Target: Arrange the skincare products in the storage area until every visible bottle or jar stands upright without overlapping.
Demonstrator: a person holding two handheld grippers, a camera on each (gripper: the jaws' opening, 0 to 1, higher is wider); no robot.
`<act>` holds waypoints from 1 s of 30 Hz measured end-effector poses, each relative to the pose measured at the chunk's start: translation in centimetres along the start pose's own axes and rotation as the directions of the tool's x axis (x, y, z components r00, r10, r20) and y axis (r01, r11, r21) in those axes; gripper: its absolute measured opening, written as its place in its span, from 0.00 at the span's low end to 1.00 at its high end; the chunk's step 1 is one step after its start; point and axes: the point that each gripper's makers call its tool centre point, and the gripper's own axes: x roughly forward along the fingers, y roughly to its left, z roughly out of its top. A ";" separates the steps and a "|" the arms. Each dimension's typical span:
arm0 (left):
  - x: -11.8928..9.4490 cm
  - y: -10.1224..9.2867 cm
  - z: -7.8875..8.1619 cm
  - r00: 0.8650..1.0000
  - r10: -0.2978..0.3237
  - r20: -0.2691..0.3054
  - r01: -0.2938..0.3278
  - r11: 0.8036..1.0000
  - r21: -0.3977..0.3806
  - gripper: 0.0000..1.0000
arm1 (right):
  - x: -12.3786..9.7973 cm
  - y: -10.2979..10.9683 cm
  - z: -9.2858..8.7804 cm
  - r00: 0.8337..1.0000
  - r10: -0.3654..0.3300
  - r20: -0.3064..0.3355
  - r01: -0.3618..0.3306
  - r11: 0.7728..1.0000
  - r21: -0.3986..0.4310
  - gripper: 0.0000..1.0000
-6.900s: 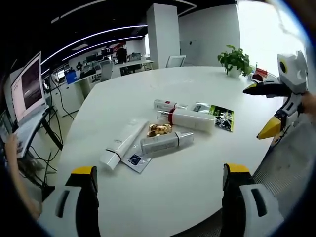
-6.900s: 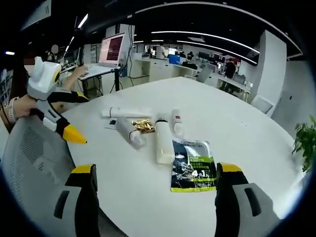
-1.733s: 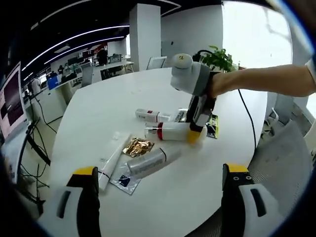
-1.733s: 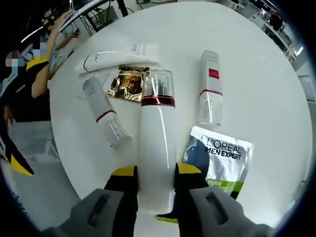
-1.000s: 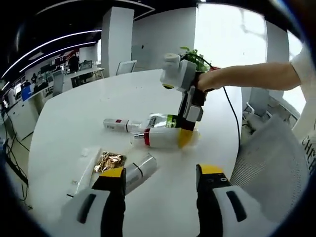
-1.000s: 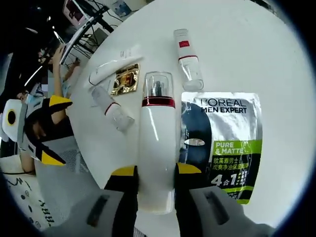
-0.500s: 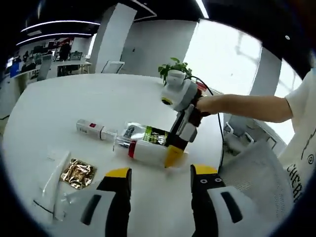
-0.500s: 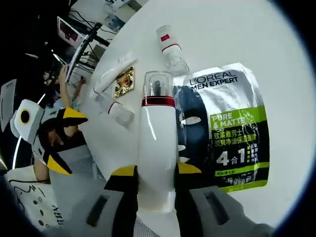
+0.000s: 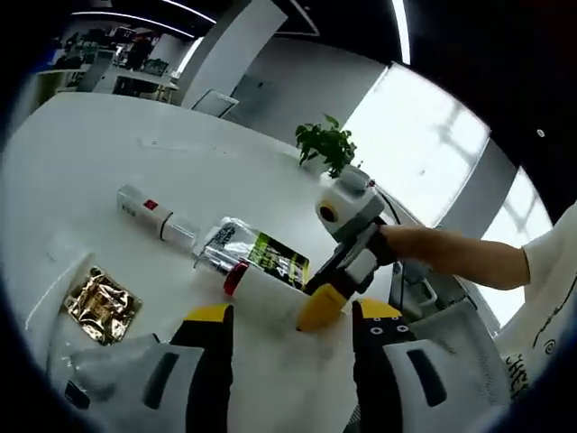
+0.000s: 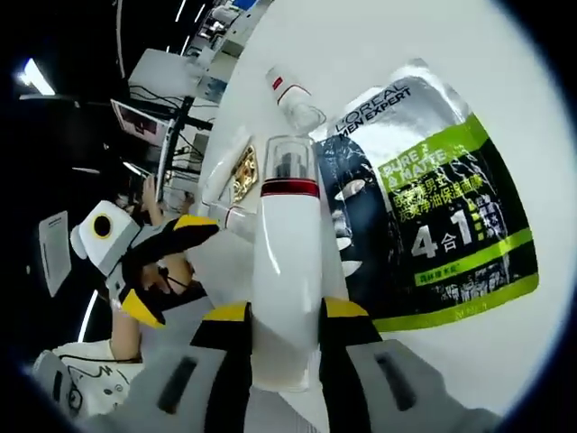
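Note:
My right gripper [image 10: 284, 317] is shut on the lower body of a white pump bottle [image 10: 287, 262] with a red band and a clear cap. In the left gripper view that bottle [image 9: 270, 290] lies tilted over the white table [image 9: 90, 153], its base in the right gripper [image 9: 335, 287]. A small clear bottle with a red label [image 9: 149, 209] lies on its side further off, and it is near the top of the right gripper view [image 10: 293, 101]. My left gripper [image 9: 293, 317] is open and holds nothing; it stands left of the held bottle [image 10: 167, 266].
A black and green face-mask sachet [image 10: 433, 216] lies flat beside the held bottle, and also behind it [image 9: 261, 248]. A gold sachet [image 9: 97, 302] and a lying tube [image 10: 236, 216] are on the table's left part. A potted plant [image 9: 326, 142] stands at the far edge.
The right gripper closed on the white pump bottle and still grips it, now tipped at a steeper angle. The left gripper's jaws have narrowed and it has come closer to the products.

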 end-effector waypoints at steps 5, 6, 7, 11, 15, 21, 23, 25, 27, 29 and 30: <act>0.7 0.1 0.7 0.998 -0.037 0.056 0.043 0.995 -0.095 0.47 | -0.1 0.4 -0.1 0.993 0.090 0.078 -0.094 0.994 0.058 0.27; 0.8 0.2 0.9 0.997 -0.036 0.073 0.045 0.991 -0.124 0.47 | -0.2 0.6 -0.1 0.990 0.106 0.097 -0.113 0.991 0.065 0.27; 0.8 0.4 1.0 0.996 -0.035 0.081 0.045 0.990 -0.130 0.46 | -0.2 0.7 -0.3 0.988 0.115 0.105 -0.123 0.990 0.069 0.27; 0.9 0.4 0.7 0.995 -0.043 0.092 0.058 0.985 -0.161 0.47 | -0.3 1.1 -0.6 0.976 0.160 0.151 -0.173 0.982 0.080 0.27; 1.2 0.8 0.2 0.995 -0.037 0.089 0.055 0.978 -0.200 0.48 | -0.4 1.8 -0.7 0.952 0.224 0.210 -0.252 0.960 0.119 0.27; 1.2 0.7 0.3 0.990 -0.064 0.129 0.095 0.961 -0.258 0.48 | -1.1 4.2 -0.7 0.921 0.297 0.253 -0.324 0.943 0.072 0.27; 1.1 0.7 0.6 0.987 -0.066 0.146 0.104 0.956 -0.273 0.49 | -1.1 5.1 -0.8 0.916 0.313 0.250 -0.335 0.941 0.050 0.27; 1.1 0.9 1.0 0.985 -0.067 0.157 0.108 0.957 -0.269 0.49 | -1.1 5.8 -1.0 0.917 0.317 0.241 -0.329 0.944 0.011 0.27; 1.1 0.3 1.3 0.981 -0.088 0.176 0.135 0.951 -0.278 0.48 | -1.1 6.6 -1.3 0.914 0.331 0.233 -0.340 0.941 -0.004 0.27; 1.0 -0.3 1.7 0.972 -0.112 0.208 0.169 0.944 -0.282 0.47 | -1.1 7.5 -1.5 0.906 0.359 0.226 -0.359 0.932 -0.043 0.27; 0.9 -0.5 1.9 0.967 -0.121 0.223 0.184 0.941 -0.283 0.46 | -1.1 8.0 -1.6 0.902 0.372 0.221 -0.368 0.928 -0.057 0.27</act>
